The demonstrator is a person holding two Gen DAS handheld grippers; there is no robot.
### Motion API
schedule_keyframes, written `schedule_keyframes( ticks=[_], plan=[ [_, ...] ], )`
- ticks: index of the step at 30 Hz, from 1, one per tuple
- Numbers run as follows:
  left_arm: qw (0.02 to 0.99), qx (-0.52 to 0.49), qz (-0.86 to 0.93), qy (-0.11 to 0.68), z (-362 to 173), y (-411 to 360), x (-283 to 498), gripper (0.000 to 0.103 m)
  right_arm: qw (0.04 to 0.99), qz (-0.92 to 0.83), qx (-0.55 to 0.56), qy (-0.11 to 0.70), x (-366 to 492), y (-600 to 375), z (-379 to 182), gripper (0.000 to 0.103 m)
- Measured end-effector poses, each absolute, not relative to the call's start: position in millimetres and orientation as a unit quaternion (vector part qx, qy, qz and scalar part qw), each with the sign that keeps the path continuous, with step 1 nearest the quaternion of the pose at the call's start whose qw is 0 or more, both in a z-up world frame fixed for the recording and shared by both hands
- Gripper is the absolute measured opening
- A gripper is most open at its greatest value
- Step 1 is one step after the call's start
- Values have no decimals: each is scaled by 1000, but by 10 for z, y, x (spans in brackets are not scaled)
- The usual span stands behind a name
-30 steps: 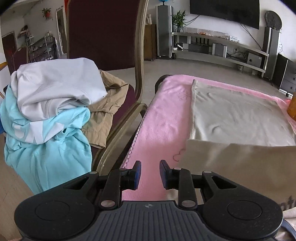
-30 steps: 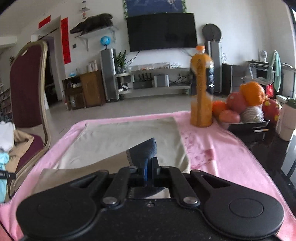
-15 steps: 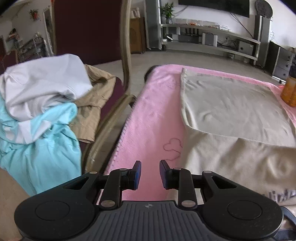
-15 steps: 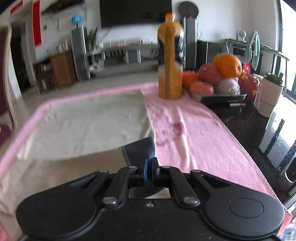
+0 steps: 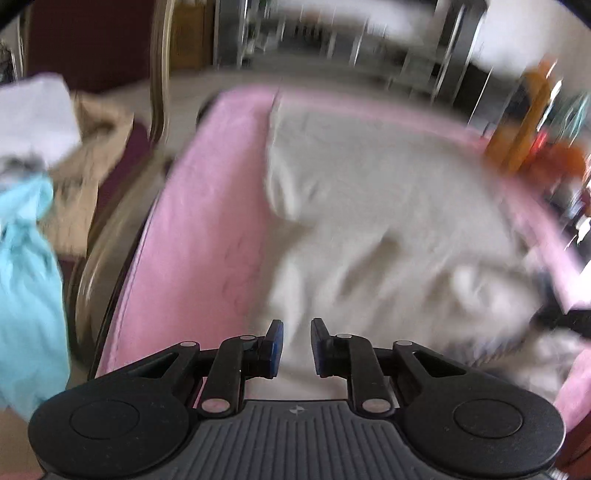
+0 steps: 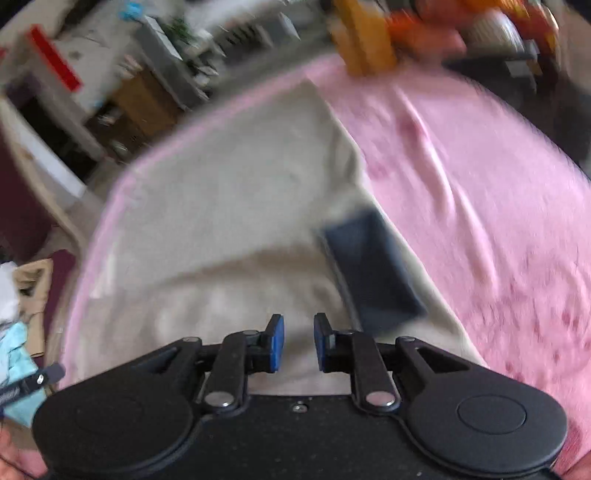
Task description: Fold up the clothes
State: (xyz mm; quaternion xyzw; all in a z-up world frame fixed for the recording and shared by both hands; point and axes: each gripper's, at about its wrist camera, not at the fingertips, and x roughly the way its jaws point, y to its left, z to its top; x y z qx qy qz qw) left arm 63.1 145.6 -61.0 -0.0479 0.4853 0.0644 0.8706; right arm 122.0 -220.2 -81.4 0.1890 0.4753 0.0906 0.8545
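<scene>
A beige garment [image 5: 369,206] lies folded over itself on the pink blanket [image 5: 207,206]; both views are motion-blurred. It also shows in the right wrist view [image 6: 229,206], with a dark blue cuff [image 6: 373,269] lying on its right edge. My left gripper [image 5: 296,347] is open and empty just above the garment's near left part. My right gripper [image 6: 298,343] is open and empty above the garment's near edge, left of the cuff.
A chair at the left holds a heap of clothes: light blue [image 5: 26,280], white [image 5: 33,114] and tan [image 5: 85,173]. An orange drink bottle [image 6: 365,33] and fruit [image 6: 443,22] stand at the blanket's far right. The pink blanket [image 6: 480,184] stretches to the right.
My right gripper has opened and let go of the dark blue cuff, which now lies on the garment. Both cameras have tilted down and swung; the left gripper has moved right over the garment.
</scene>
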Motion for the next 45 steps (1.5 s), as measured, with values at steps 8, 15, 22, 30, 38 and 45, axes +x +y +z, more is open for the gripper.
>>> schedule_keyframes(
  ticks=[8,15,22,30,38,45],
  plan=[
    [851,-18,186,490,-534,1640,359,13,846,58,202,490,1151,-2365,-781,8],
    [902,-52,104,415,-167,1484,485,13,876,69,236,416,1123,-2553,-515,14],
    [896,-81,13,437,-324,1313,1158,14,814,117,375,428,1569,-2701,-770,11],
    [873,-229,48,429,-851,1800,1430,13,715,151,478,487,1952,-2669,-1545,0],
    [856,-236,243,391,-730,2169,1144,7,739,47,534,408,1722,-3107,-1503,0],
    [872,-278,116,386,-588,2005,871,9,788,52,462,404,1484,-3047,-1213,15]
  ],
)
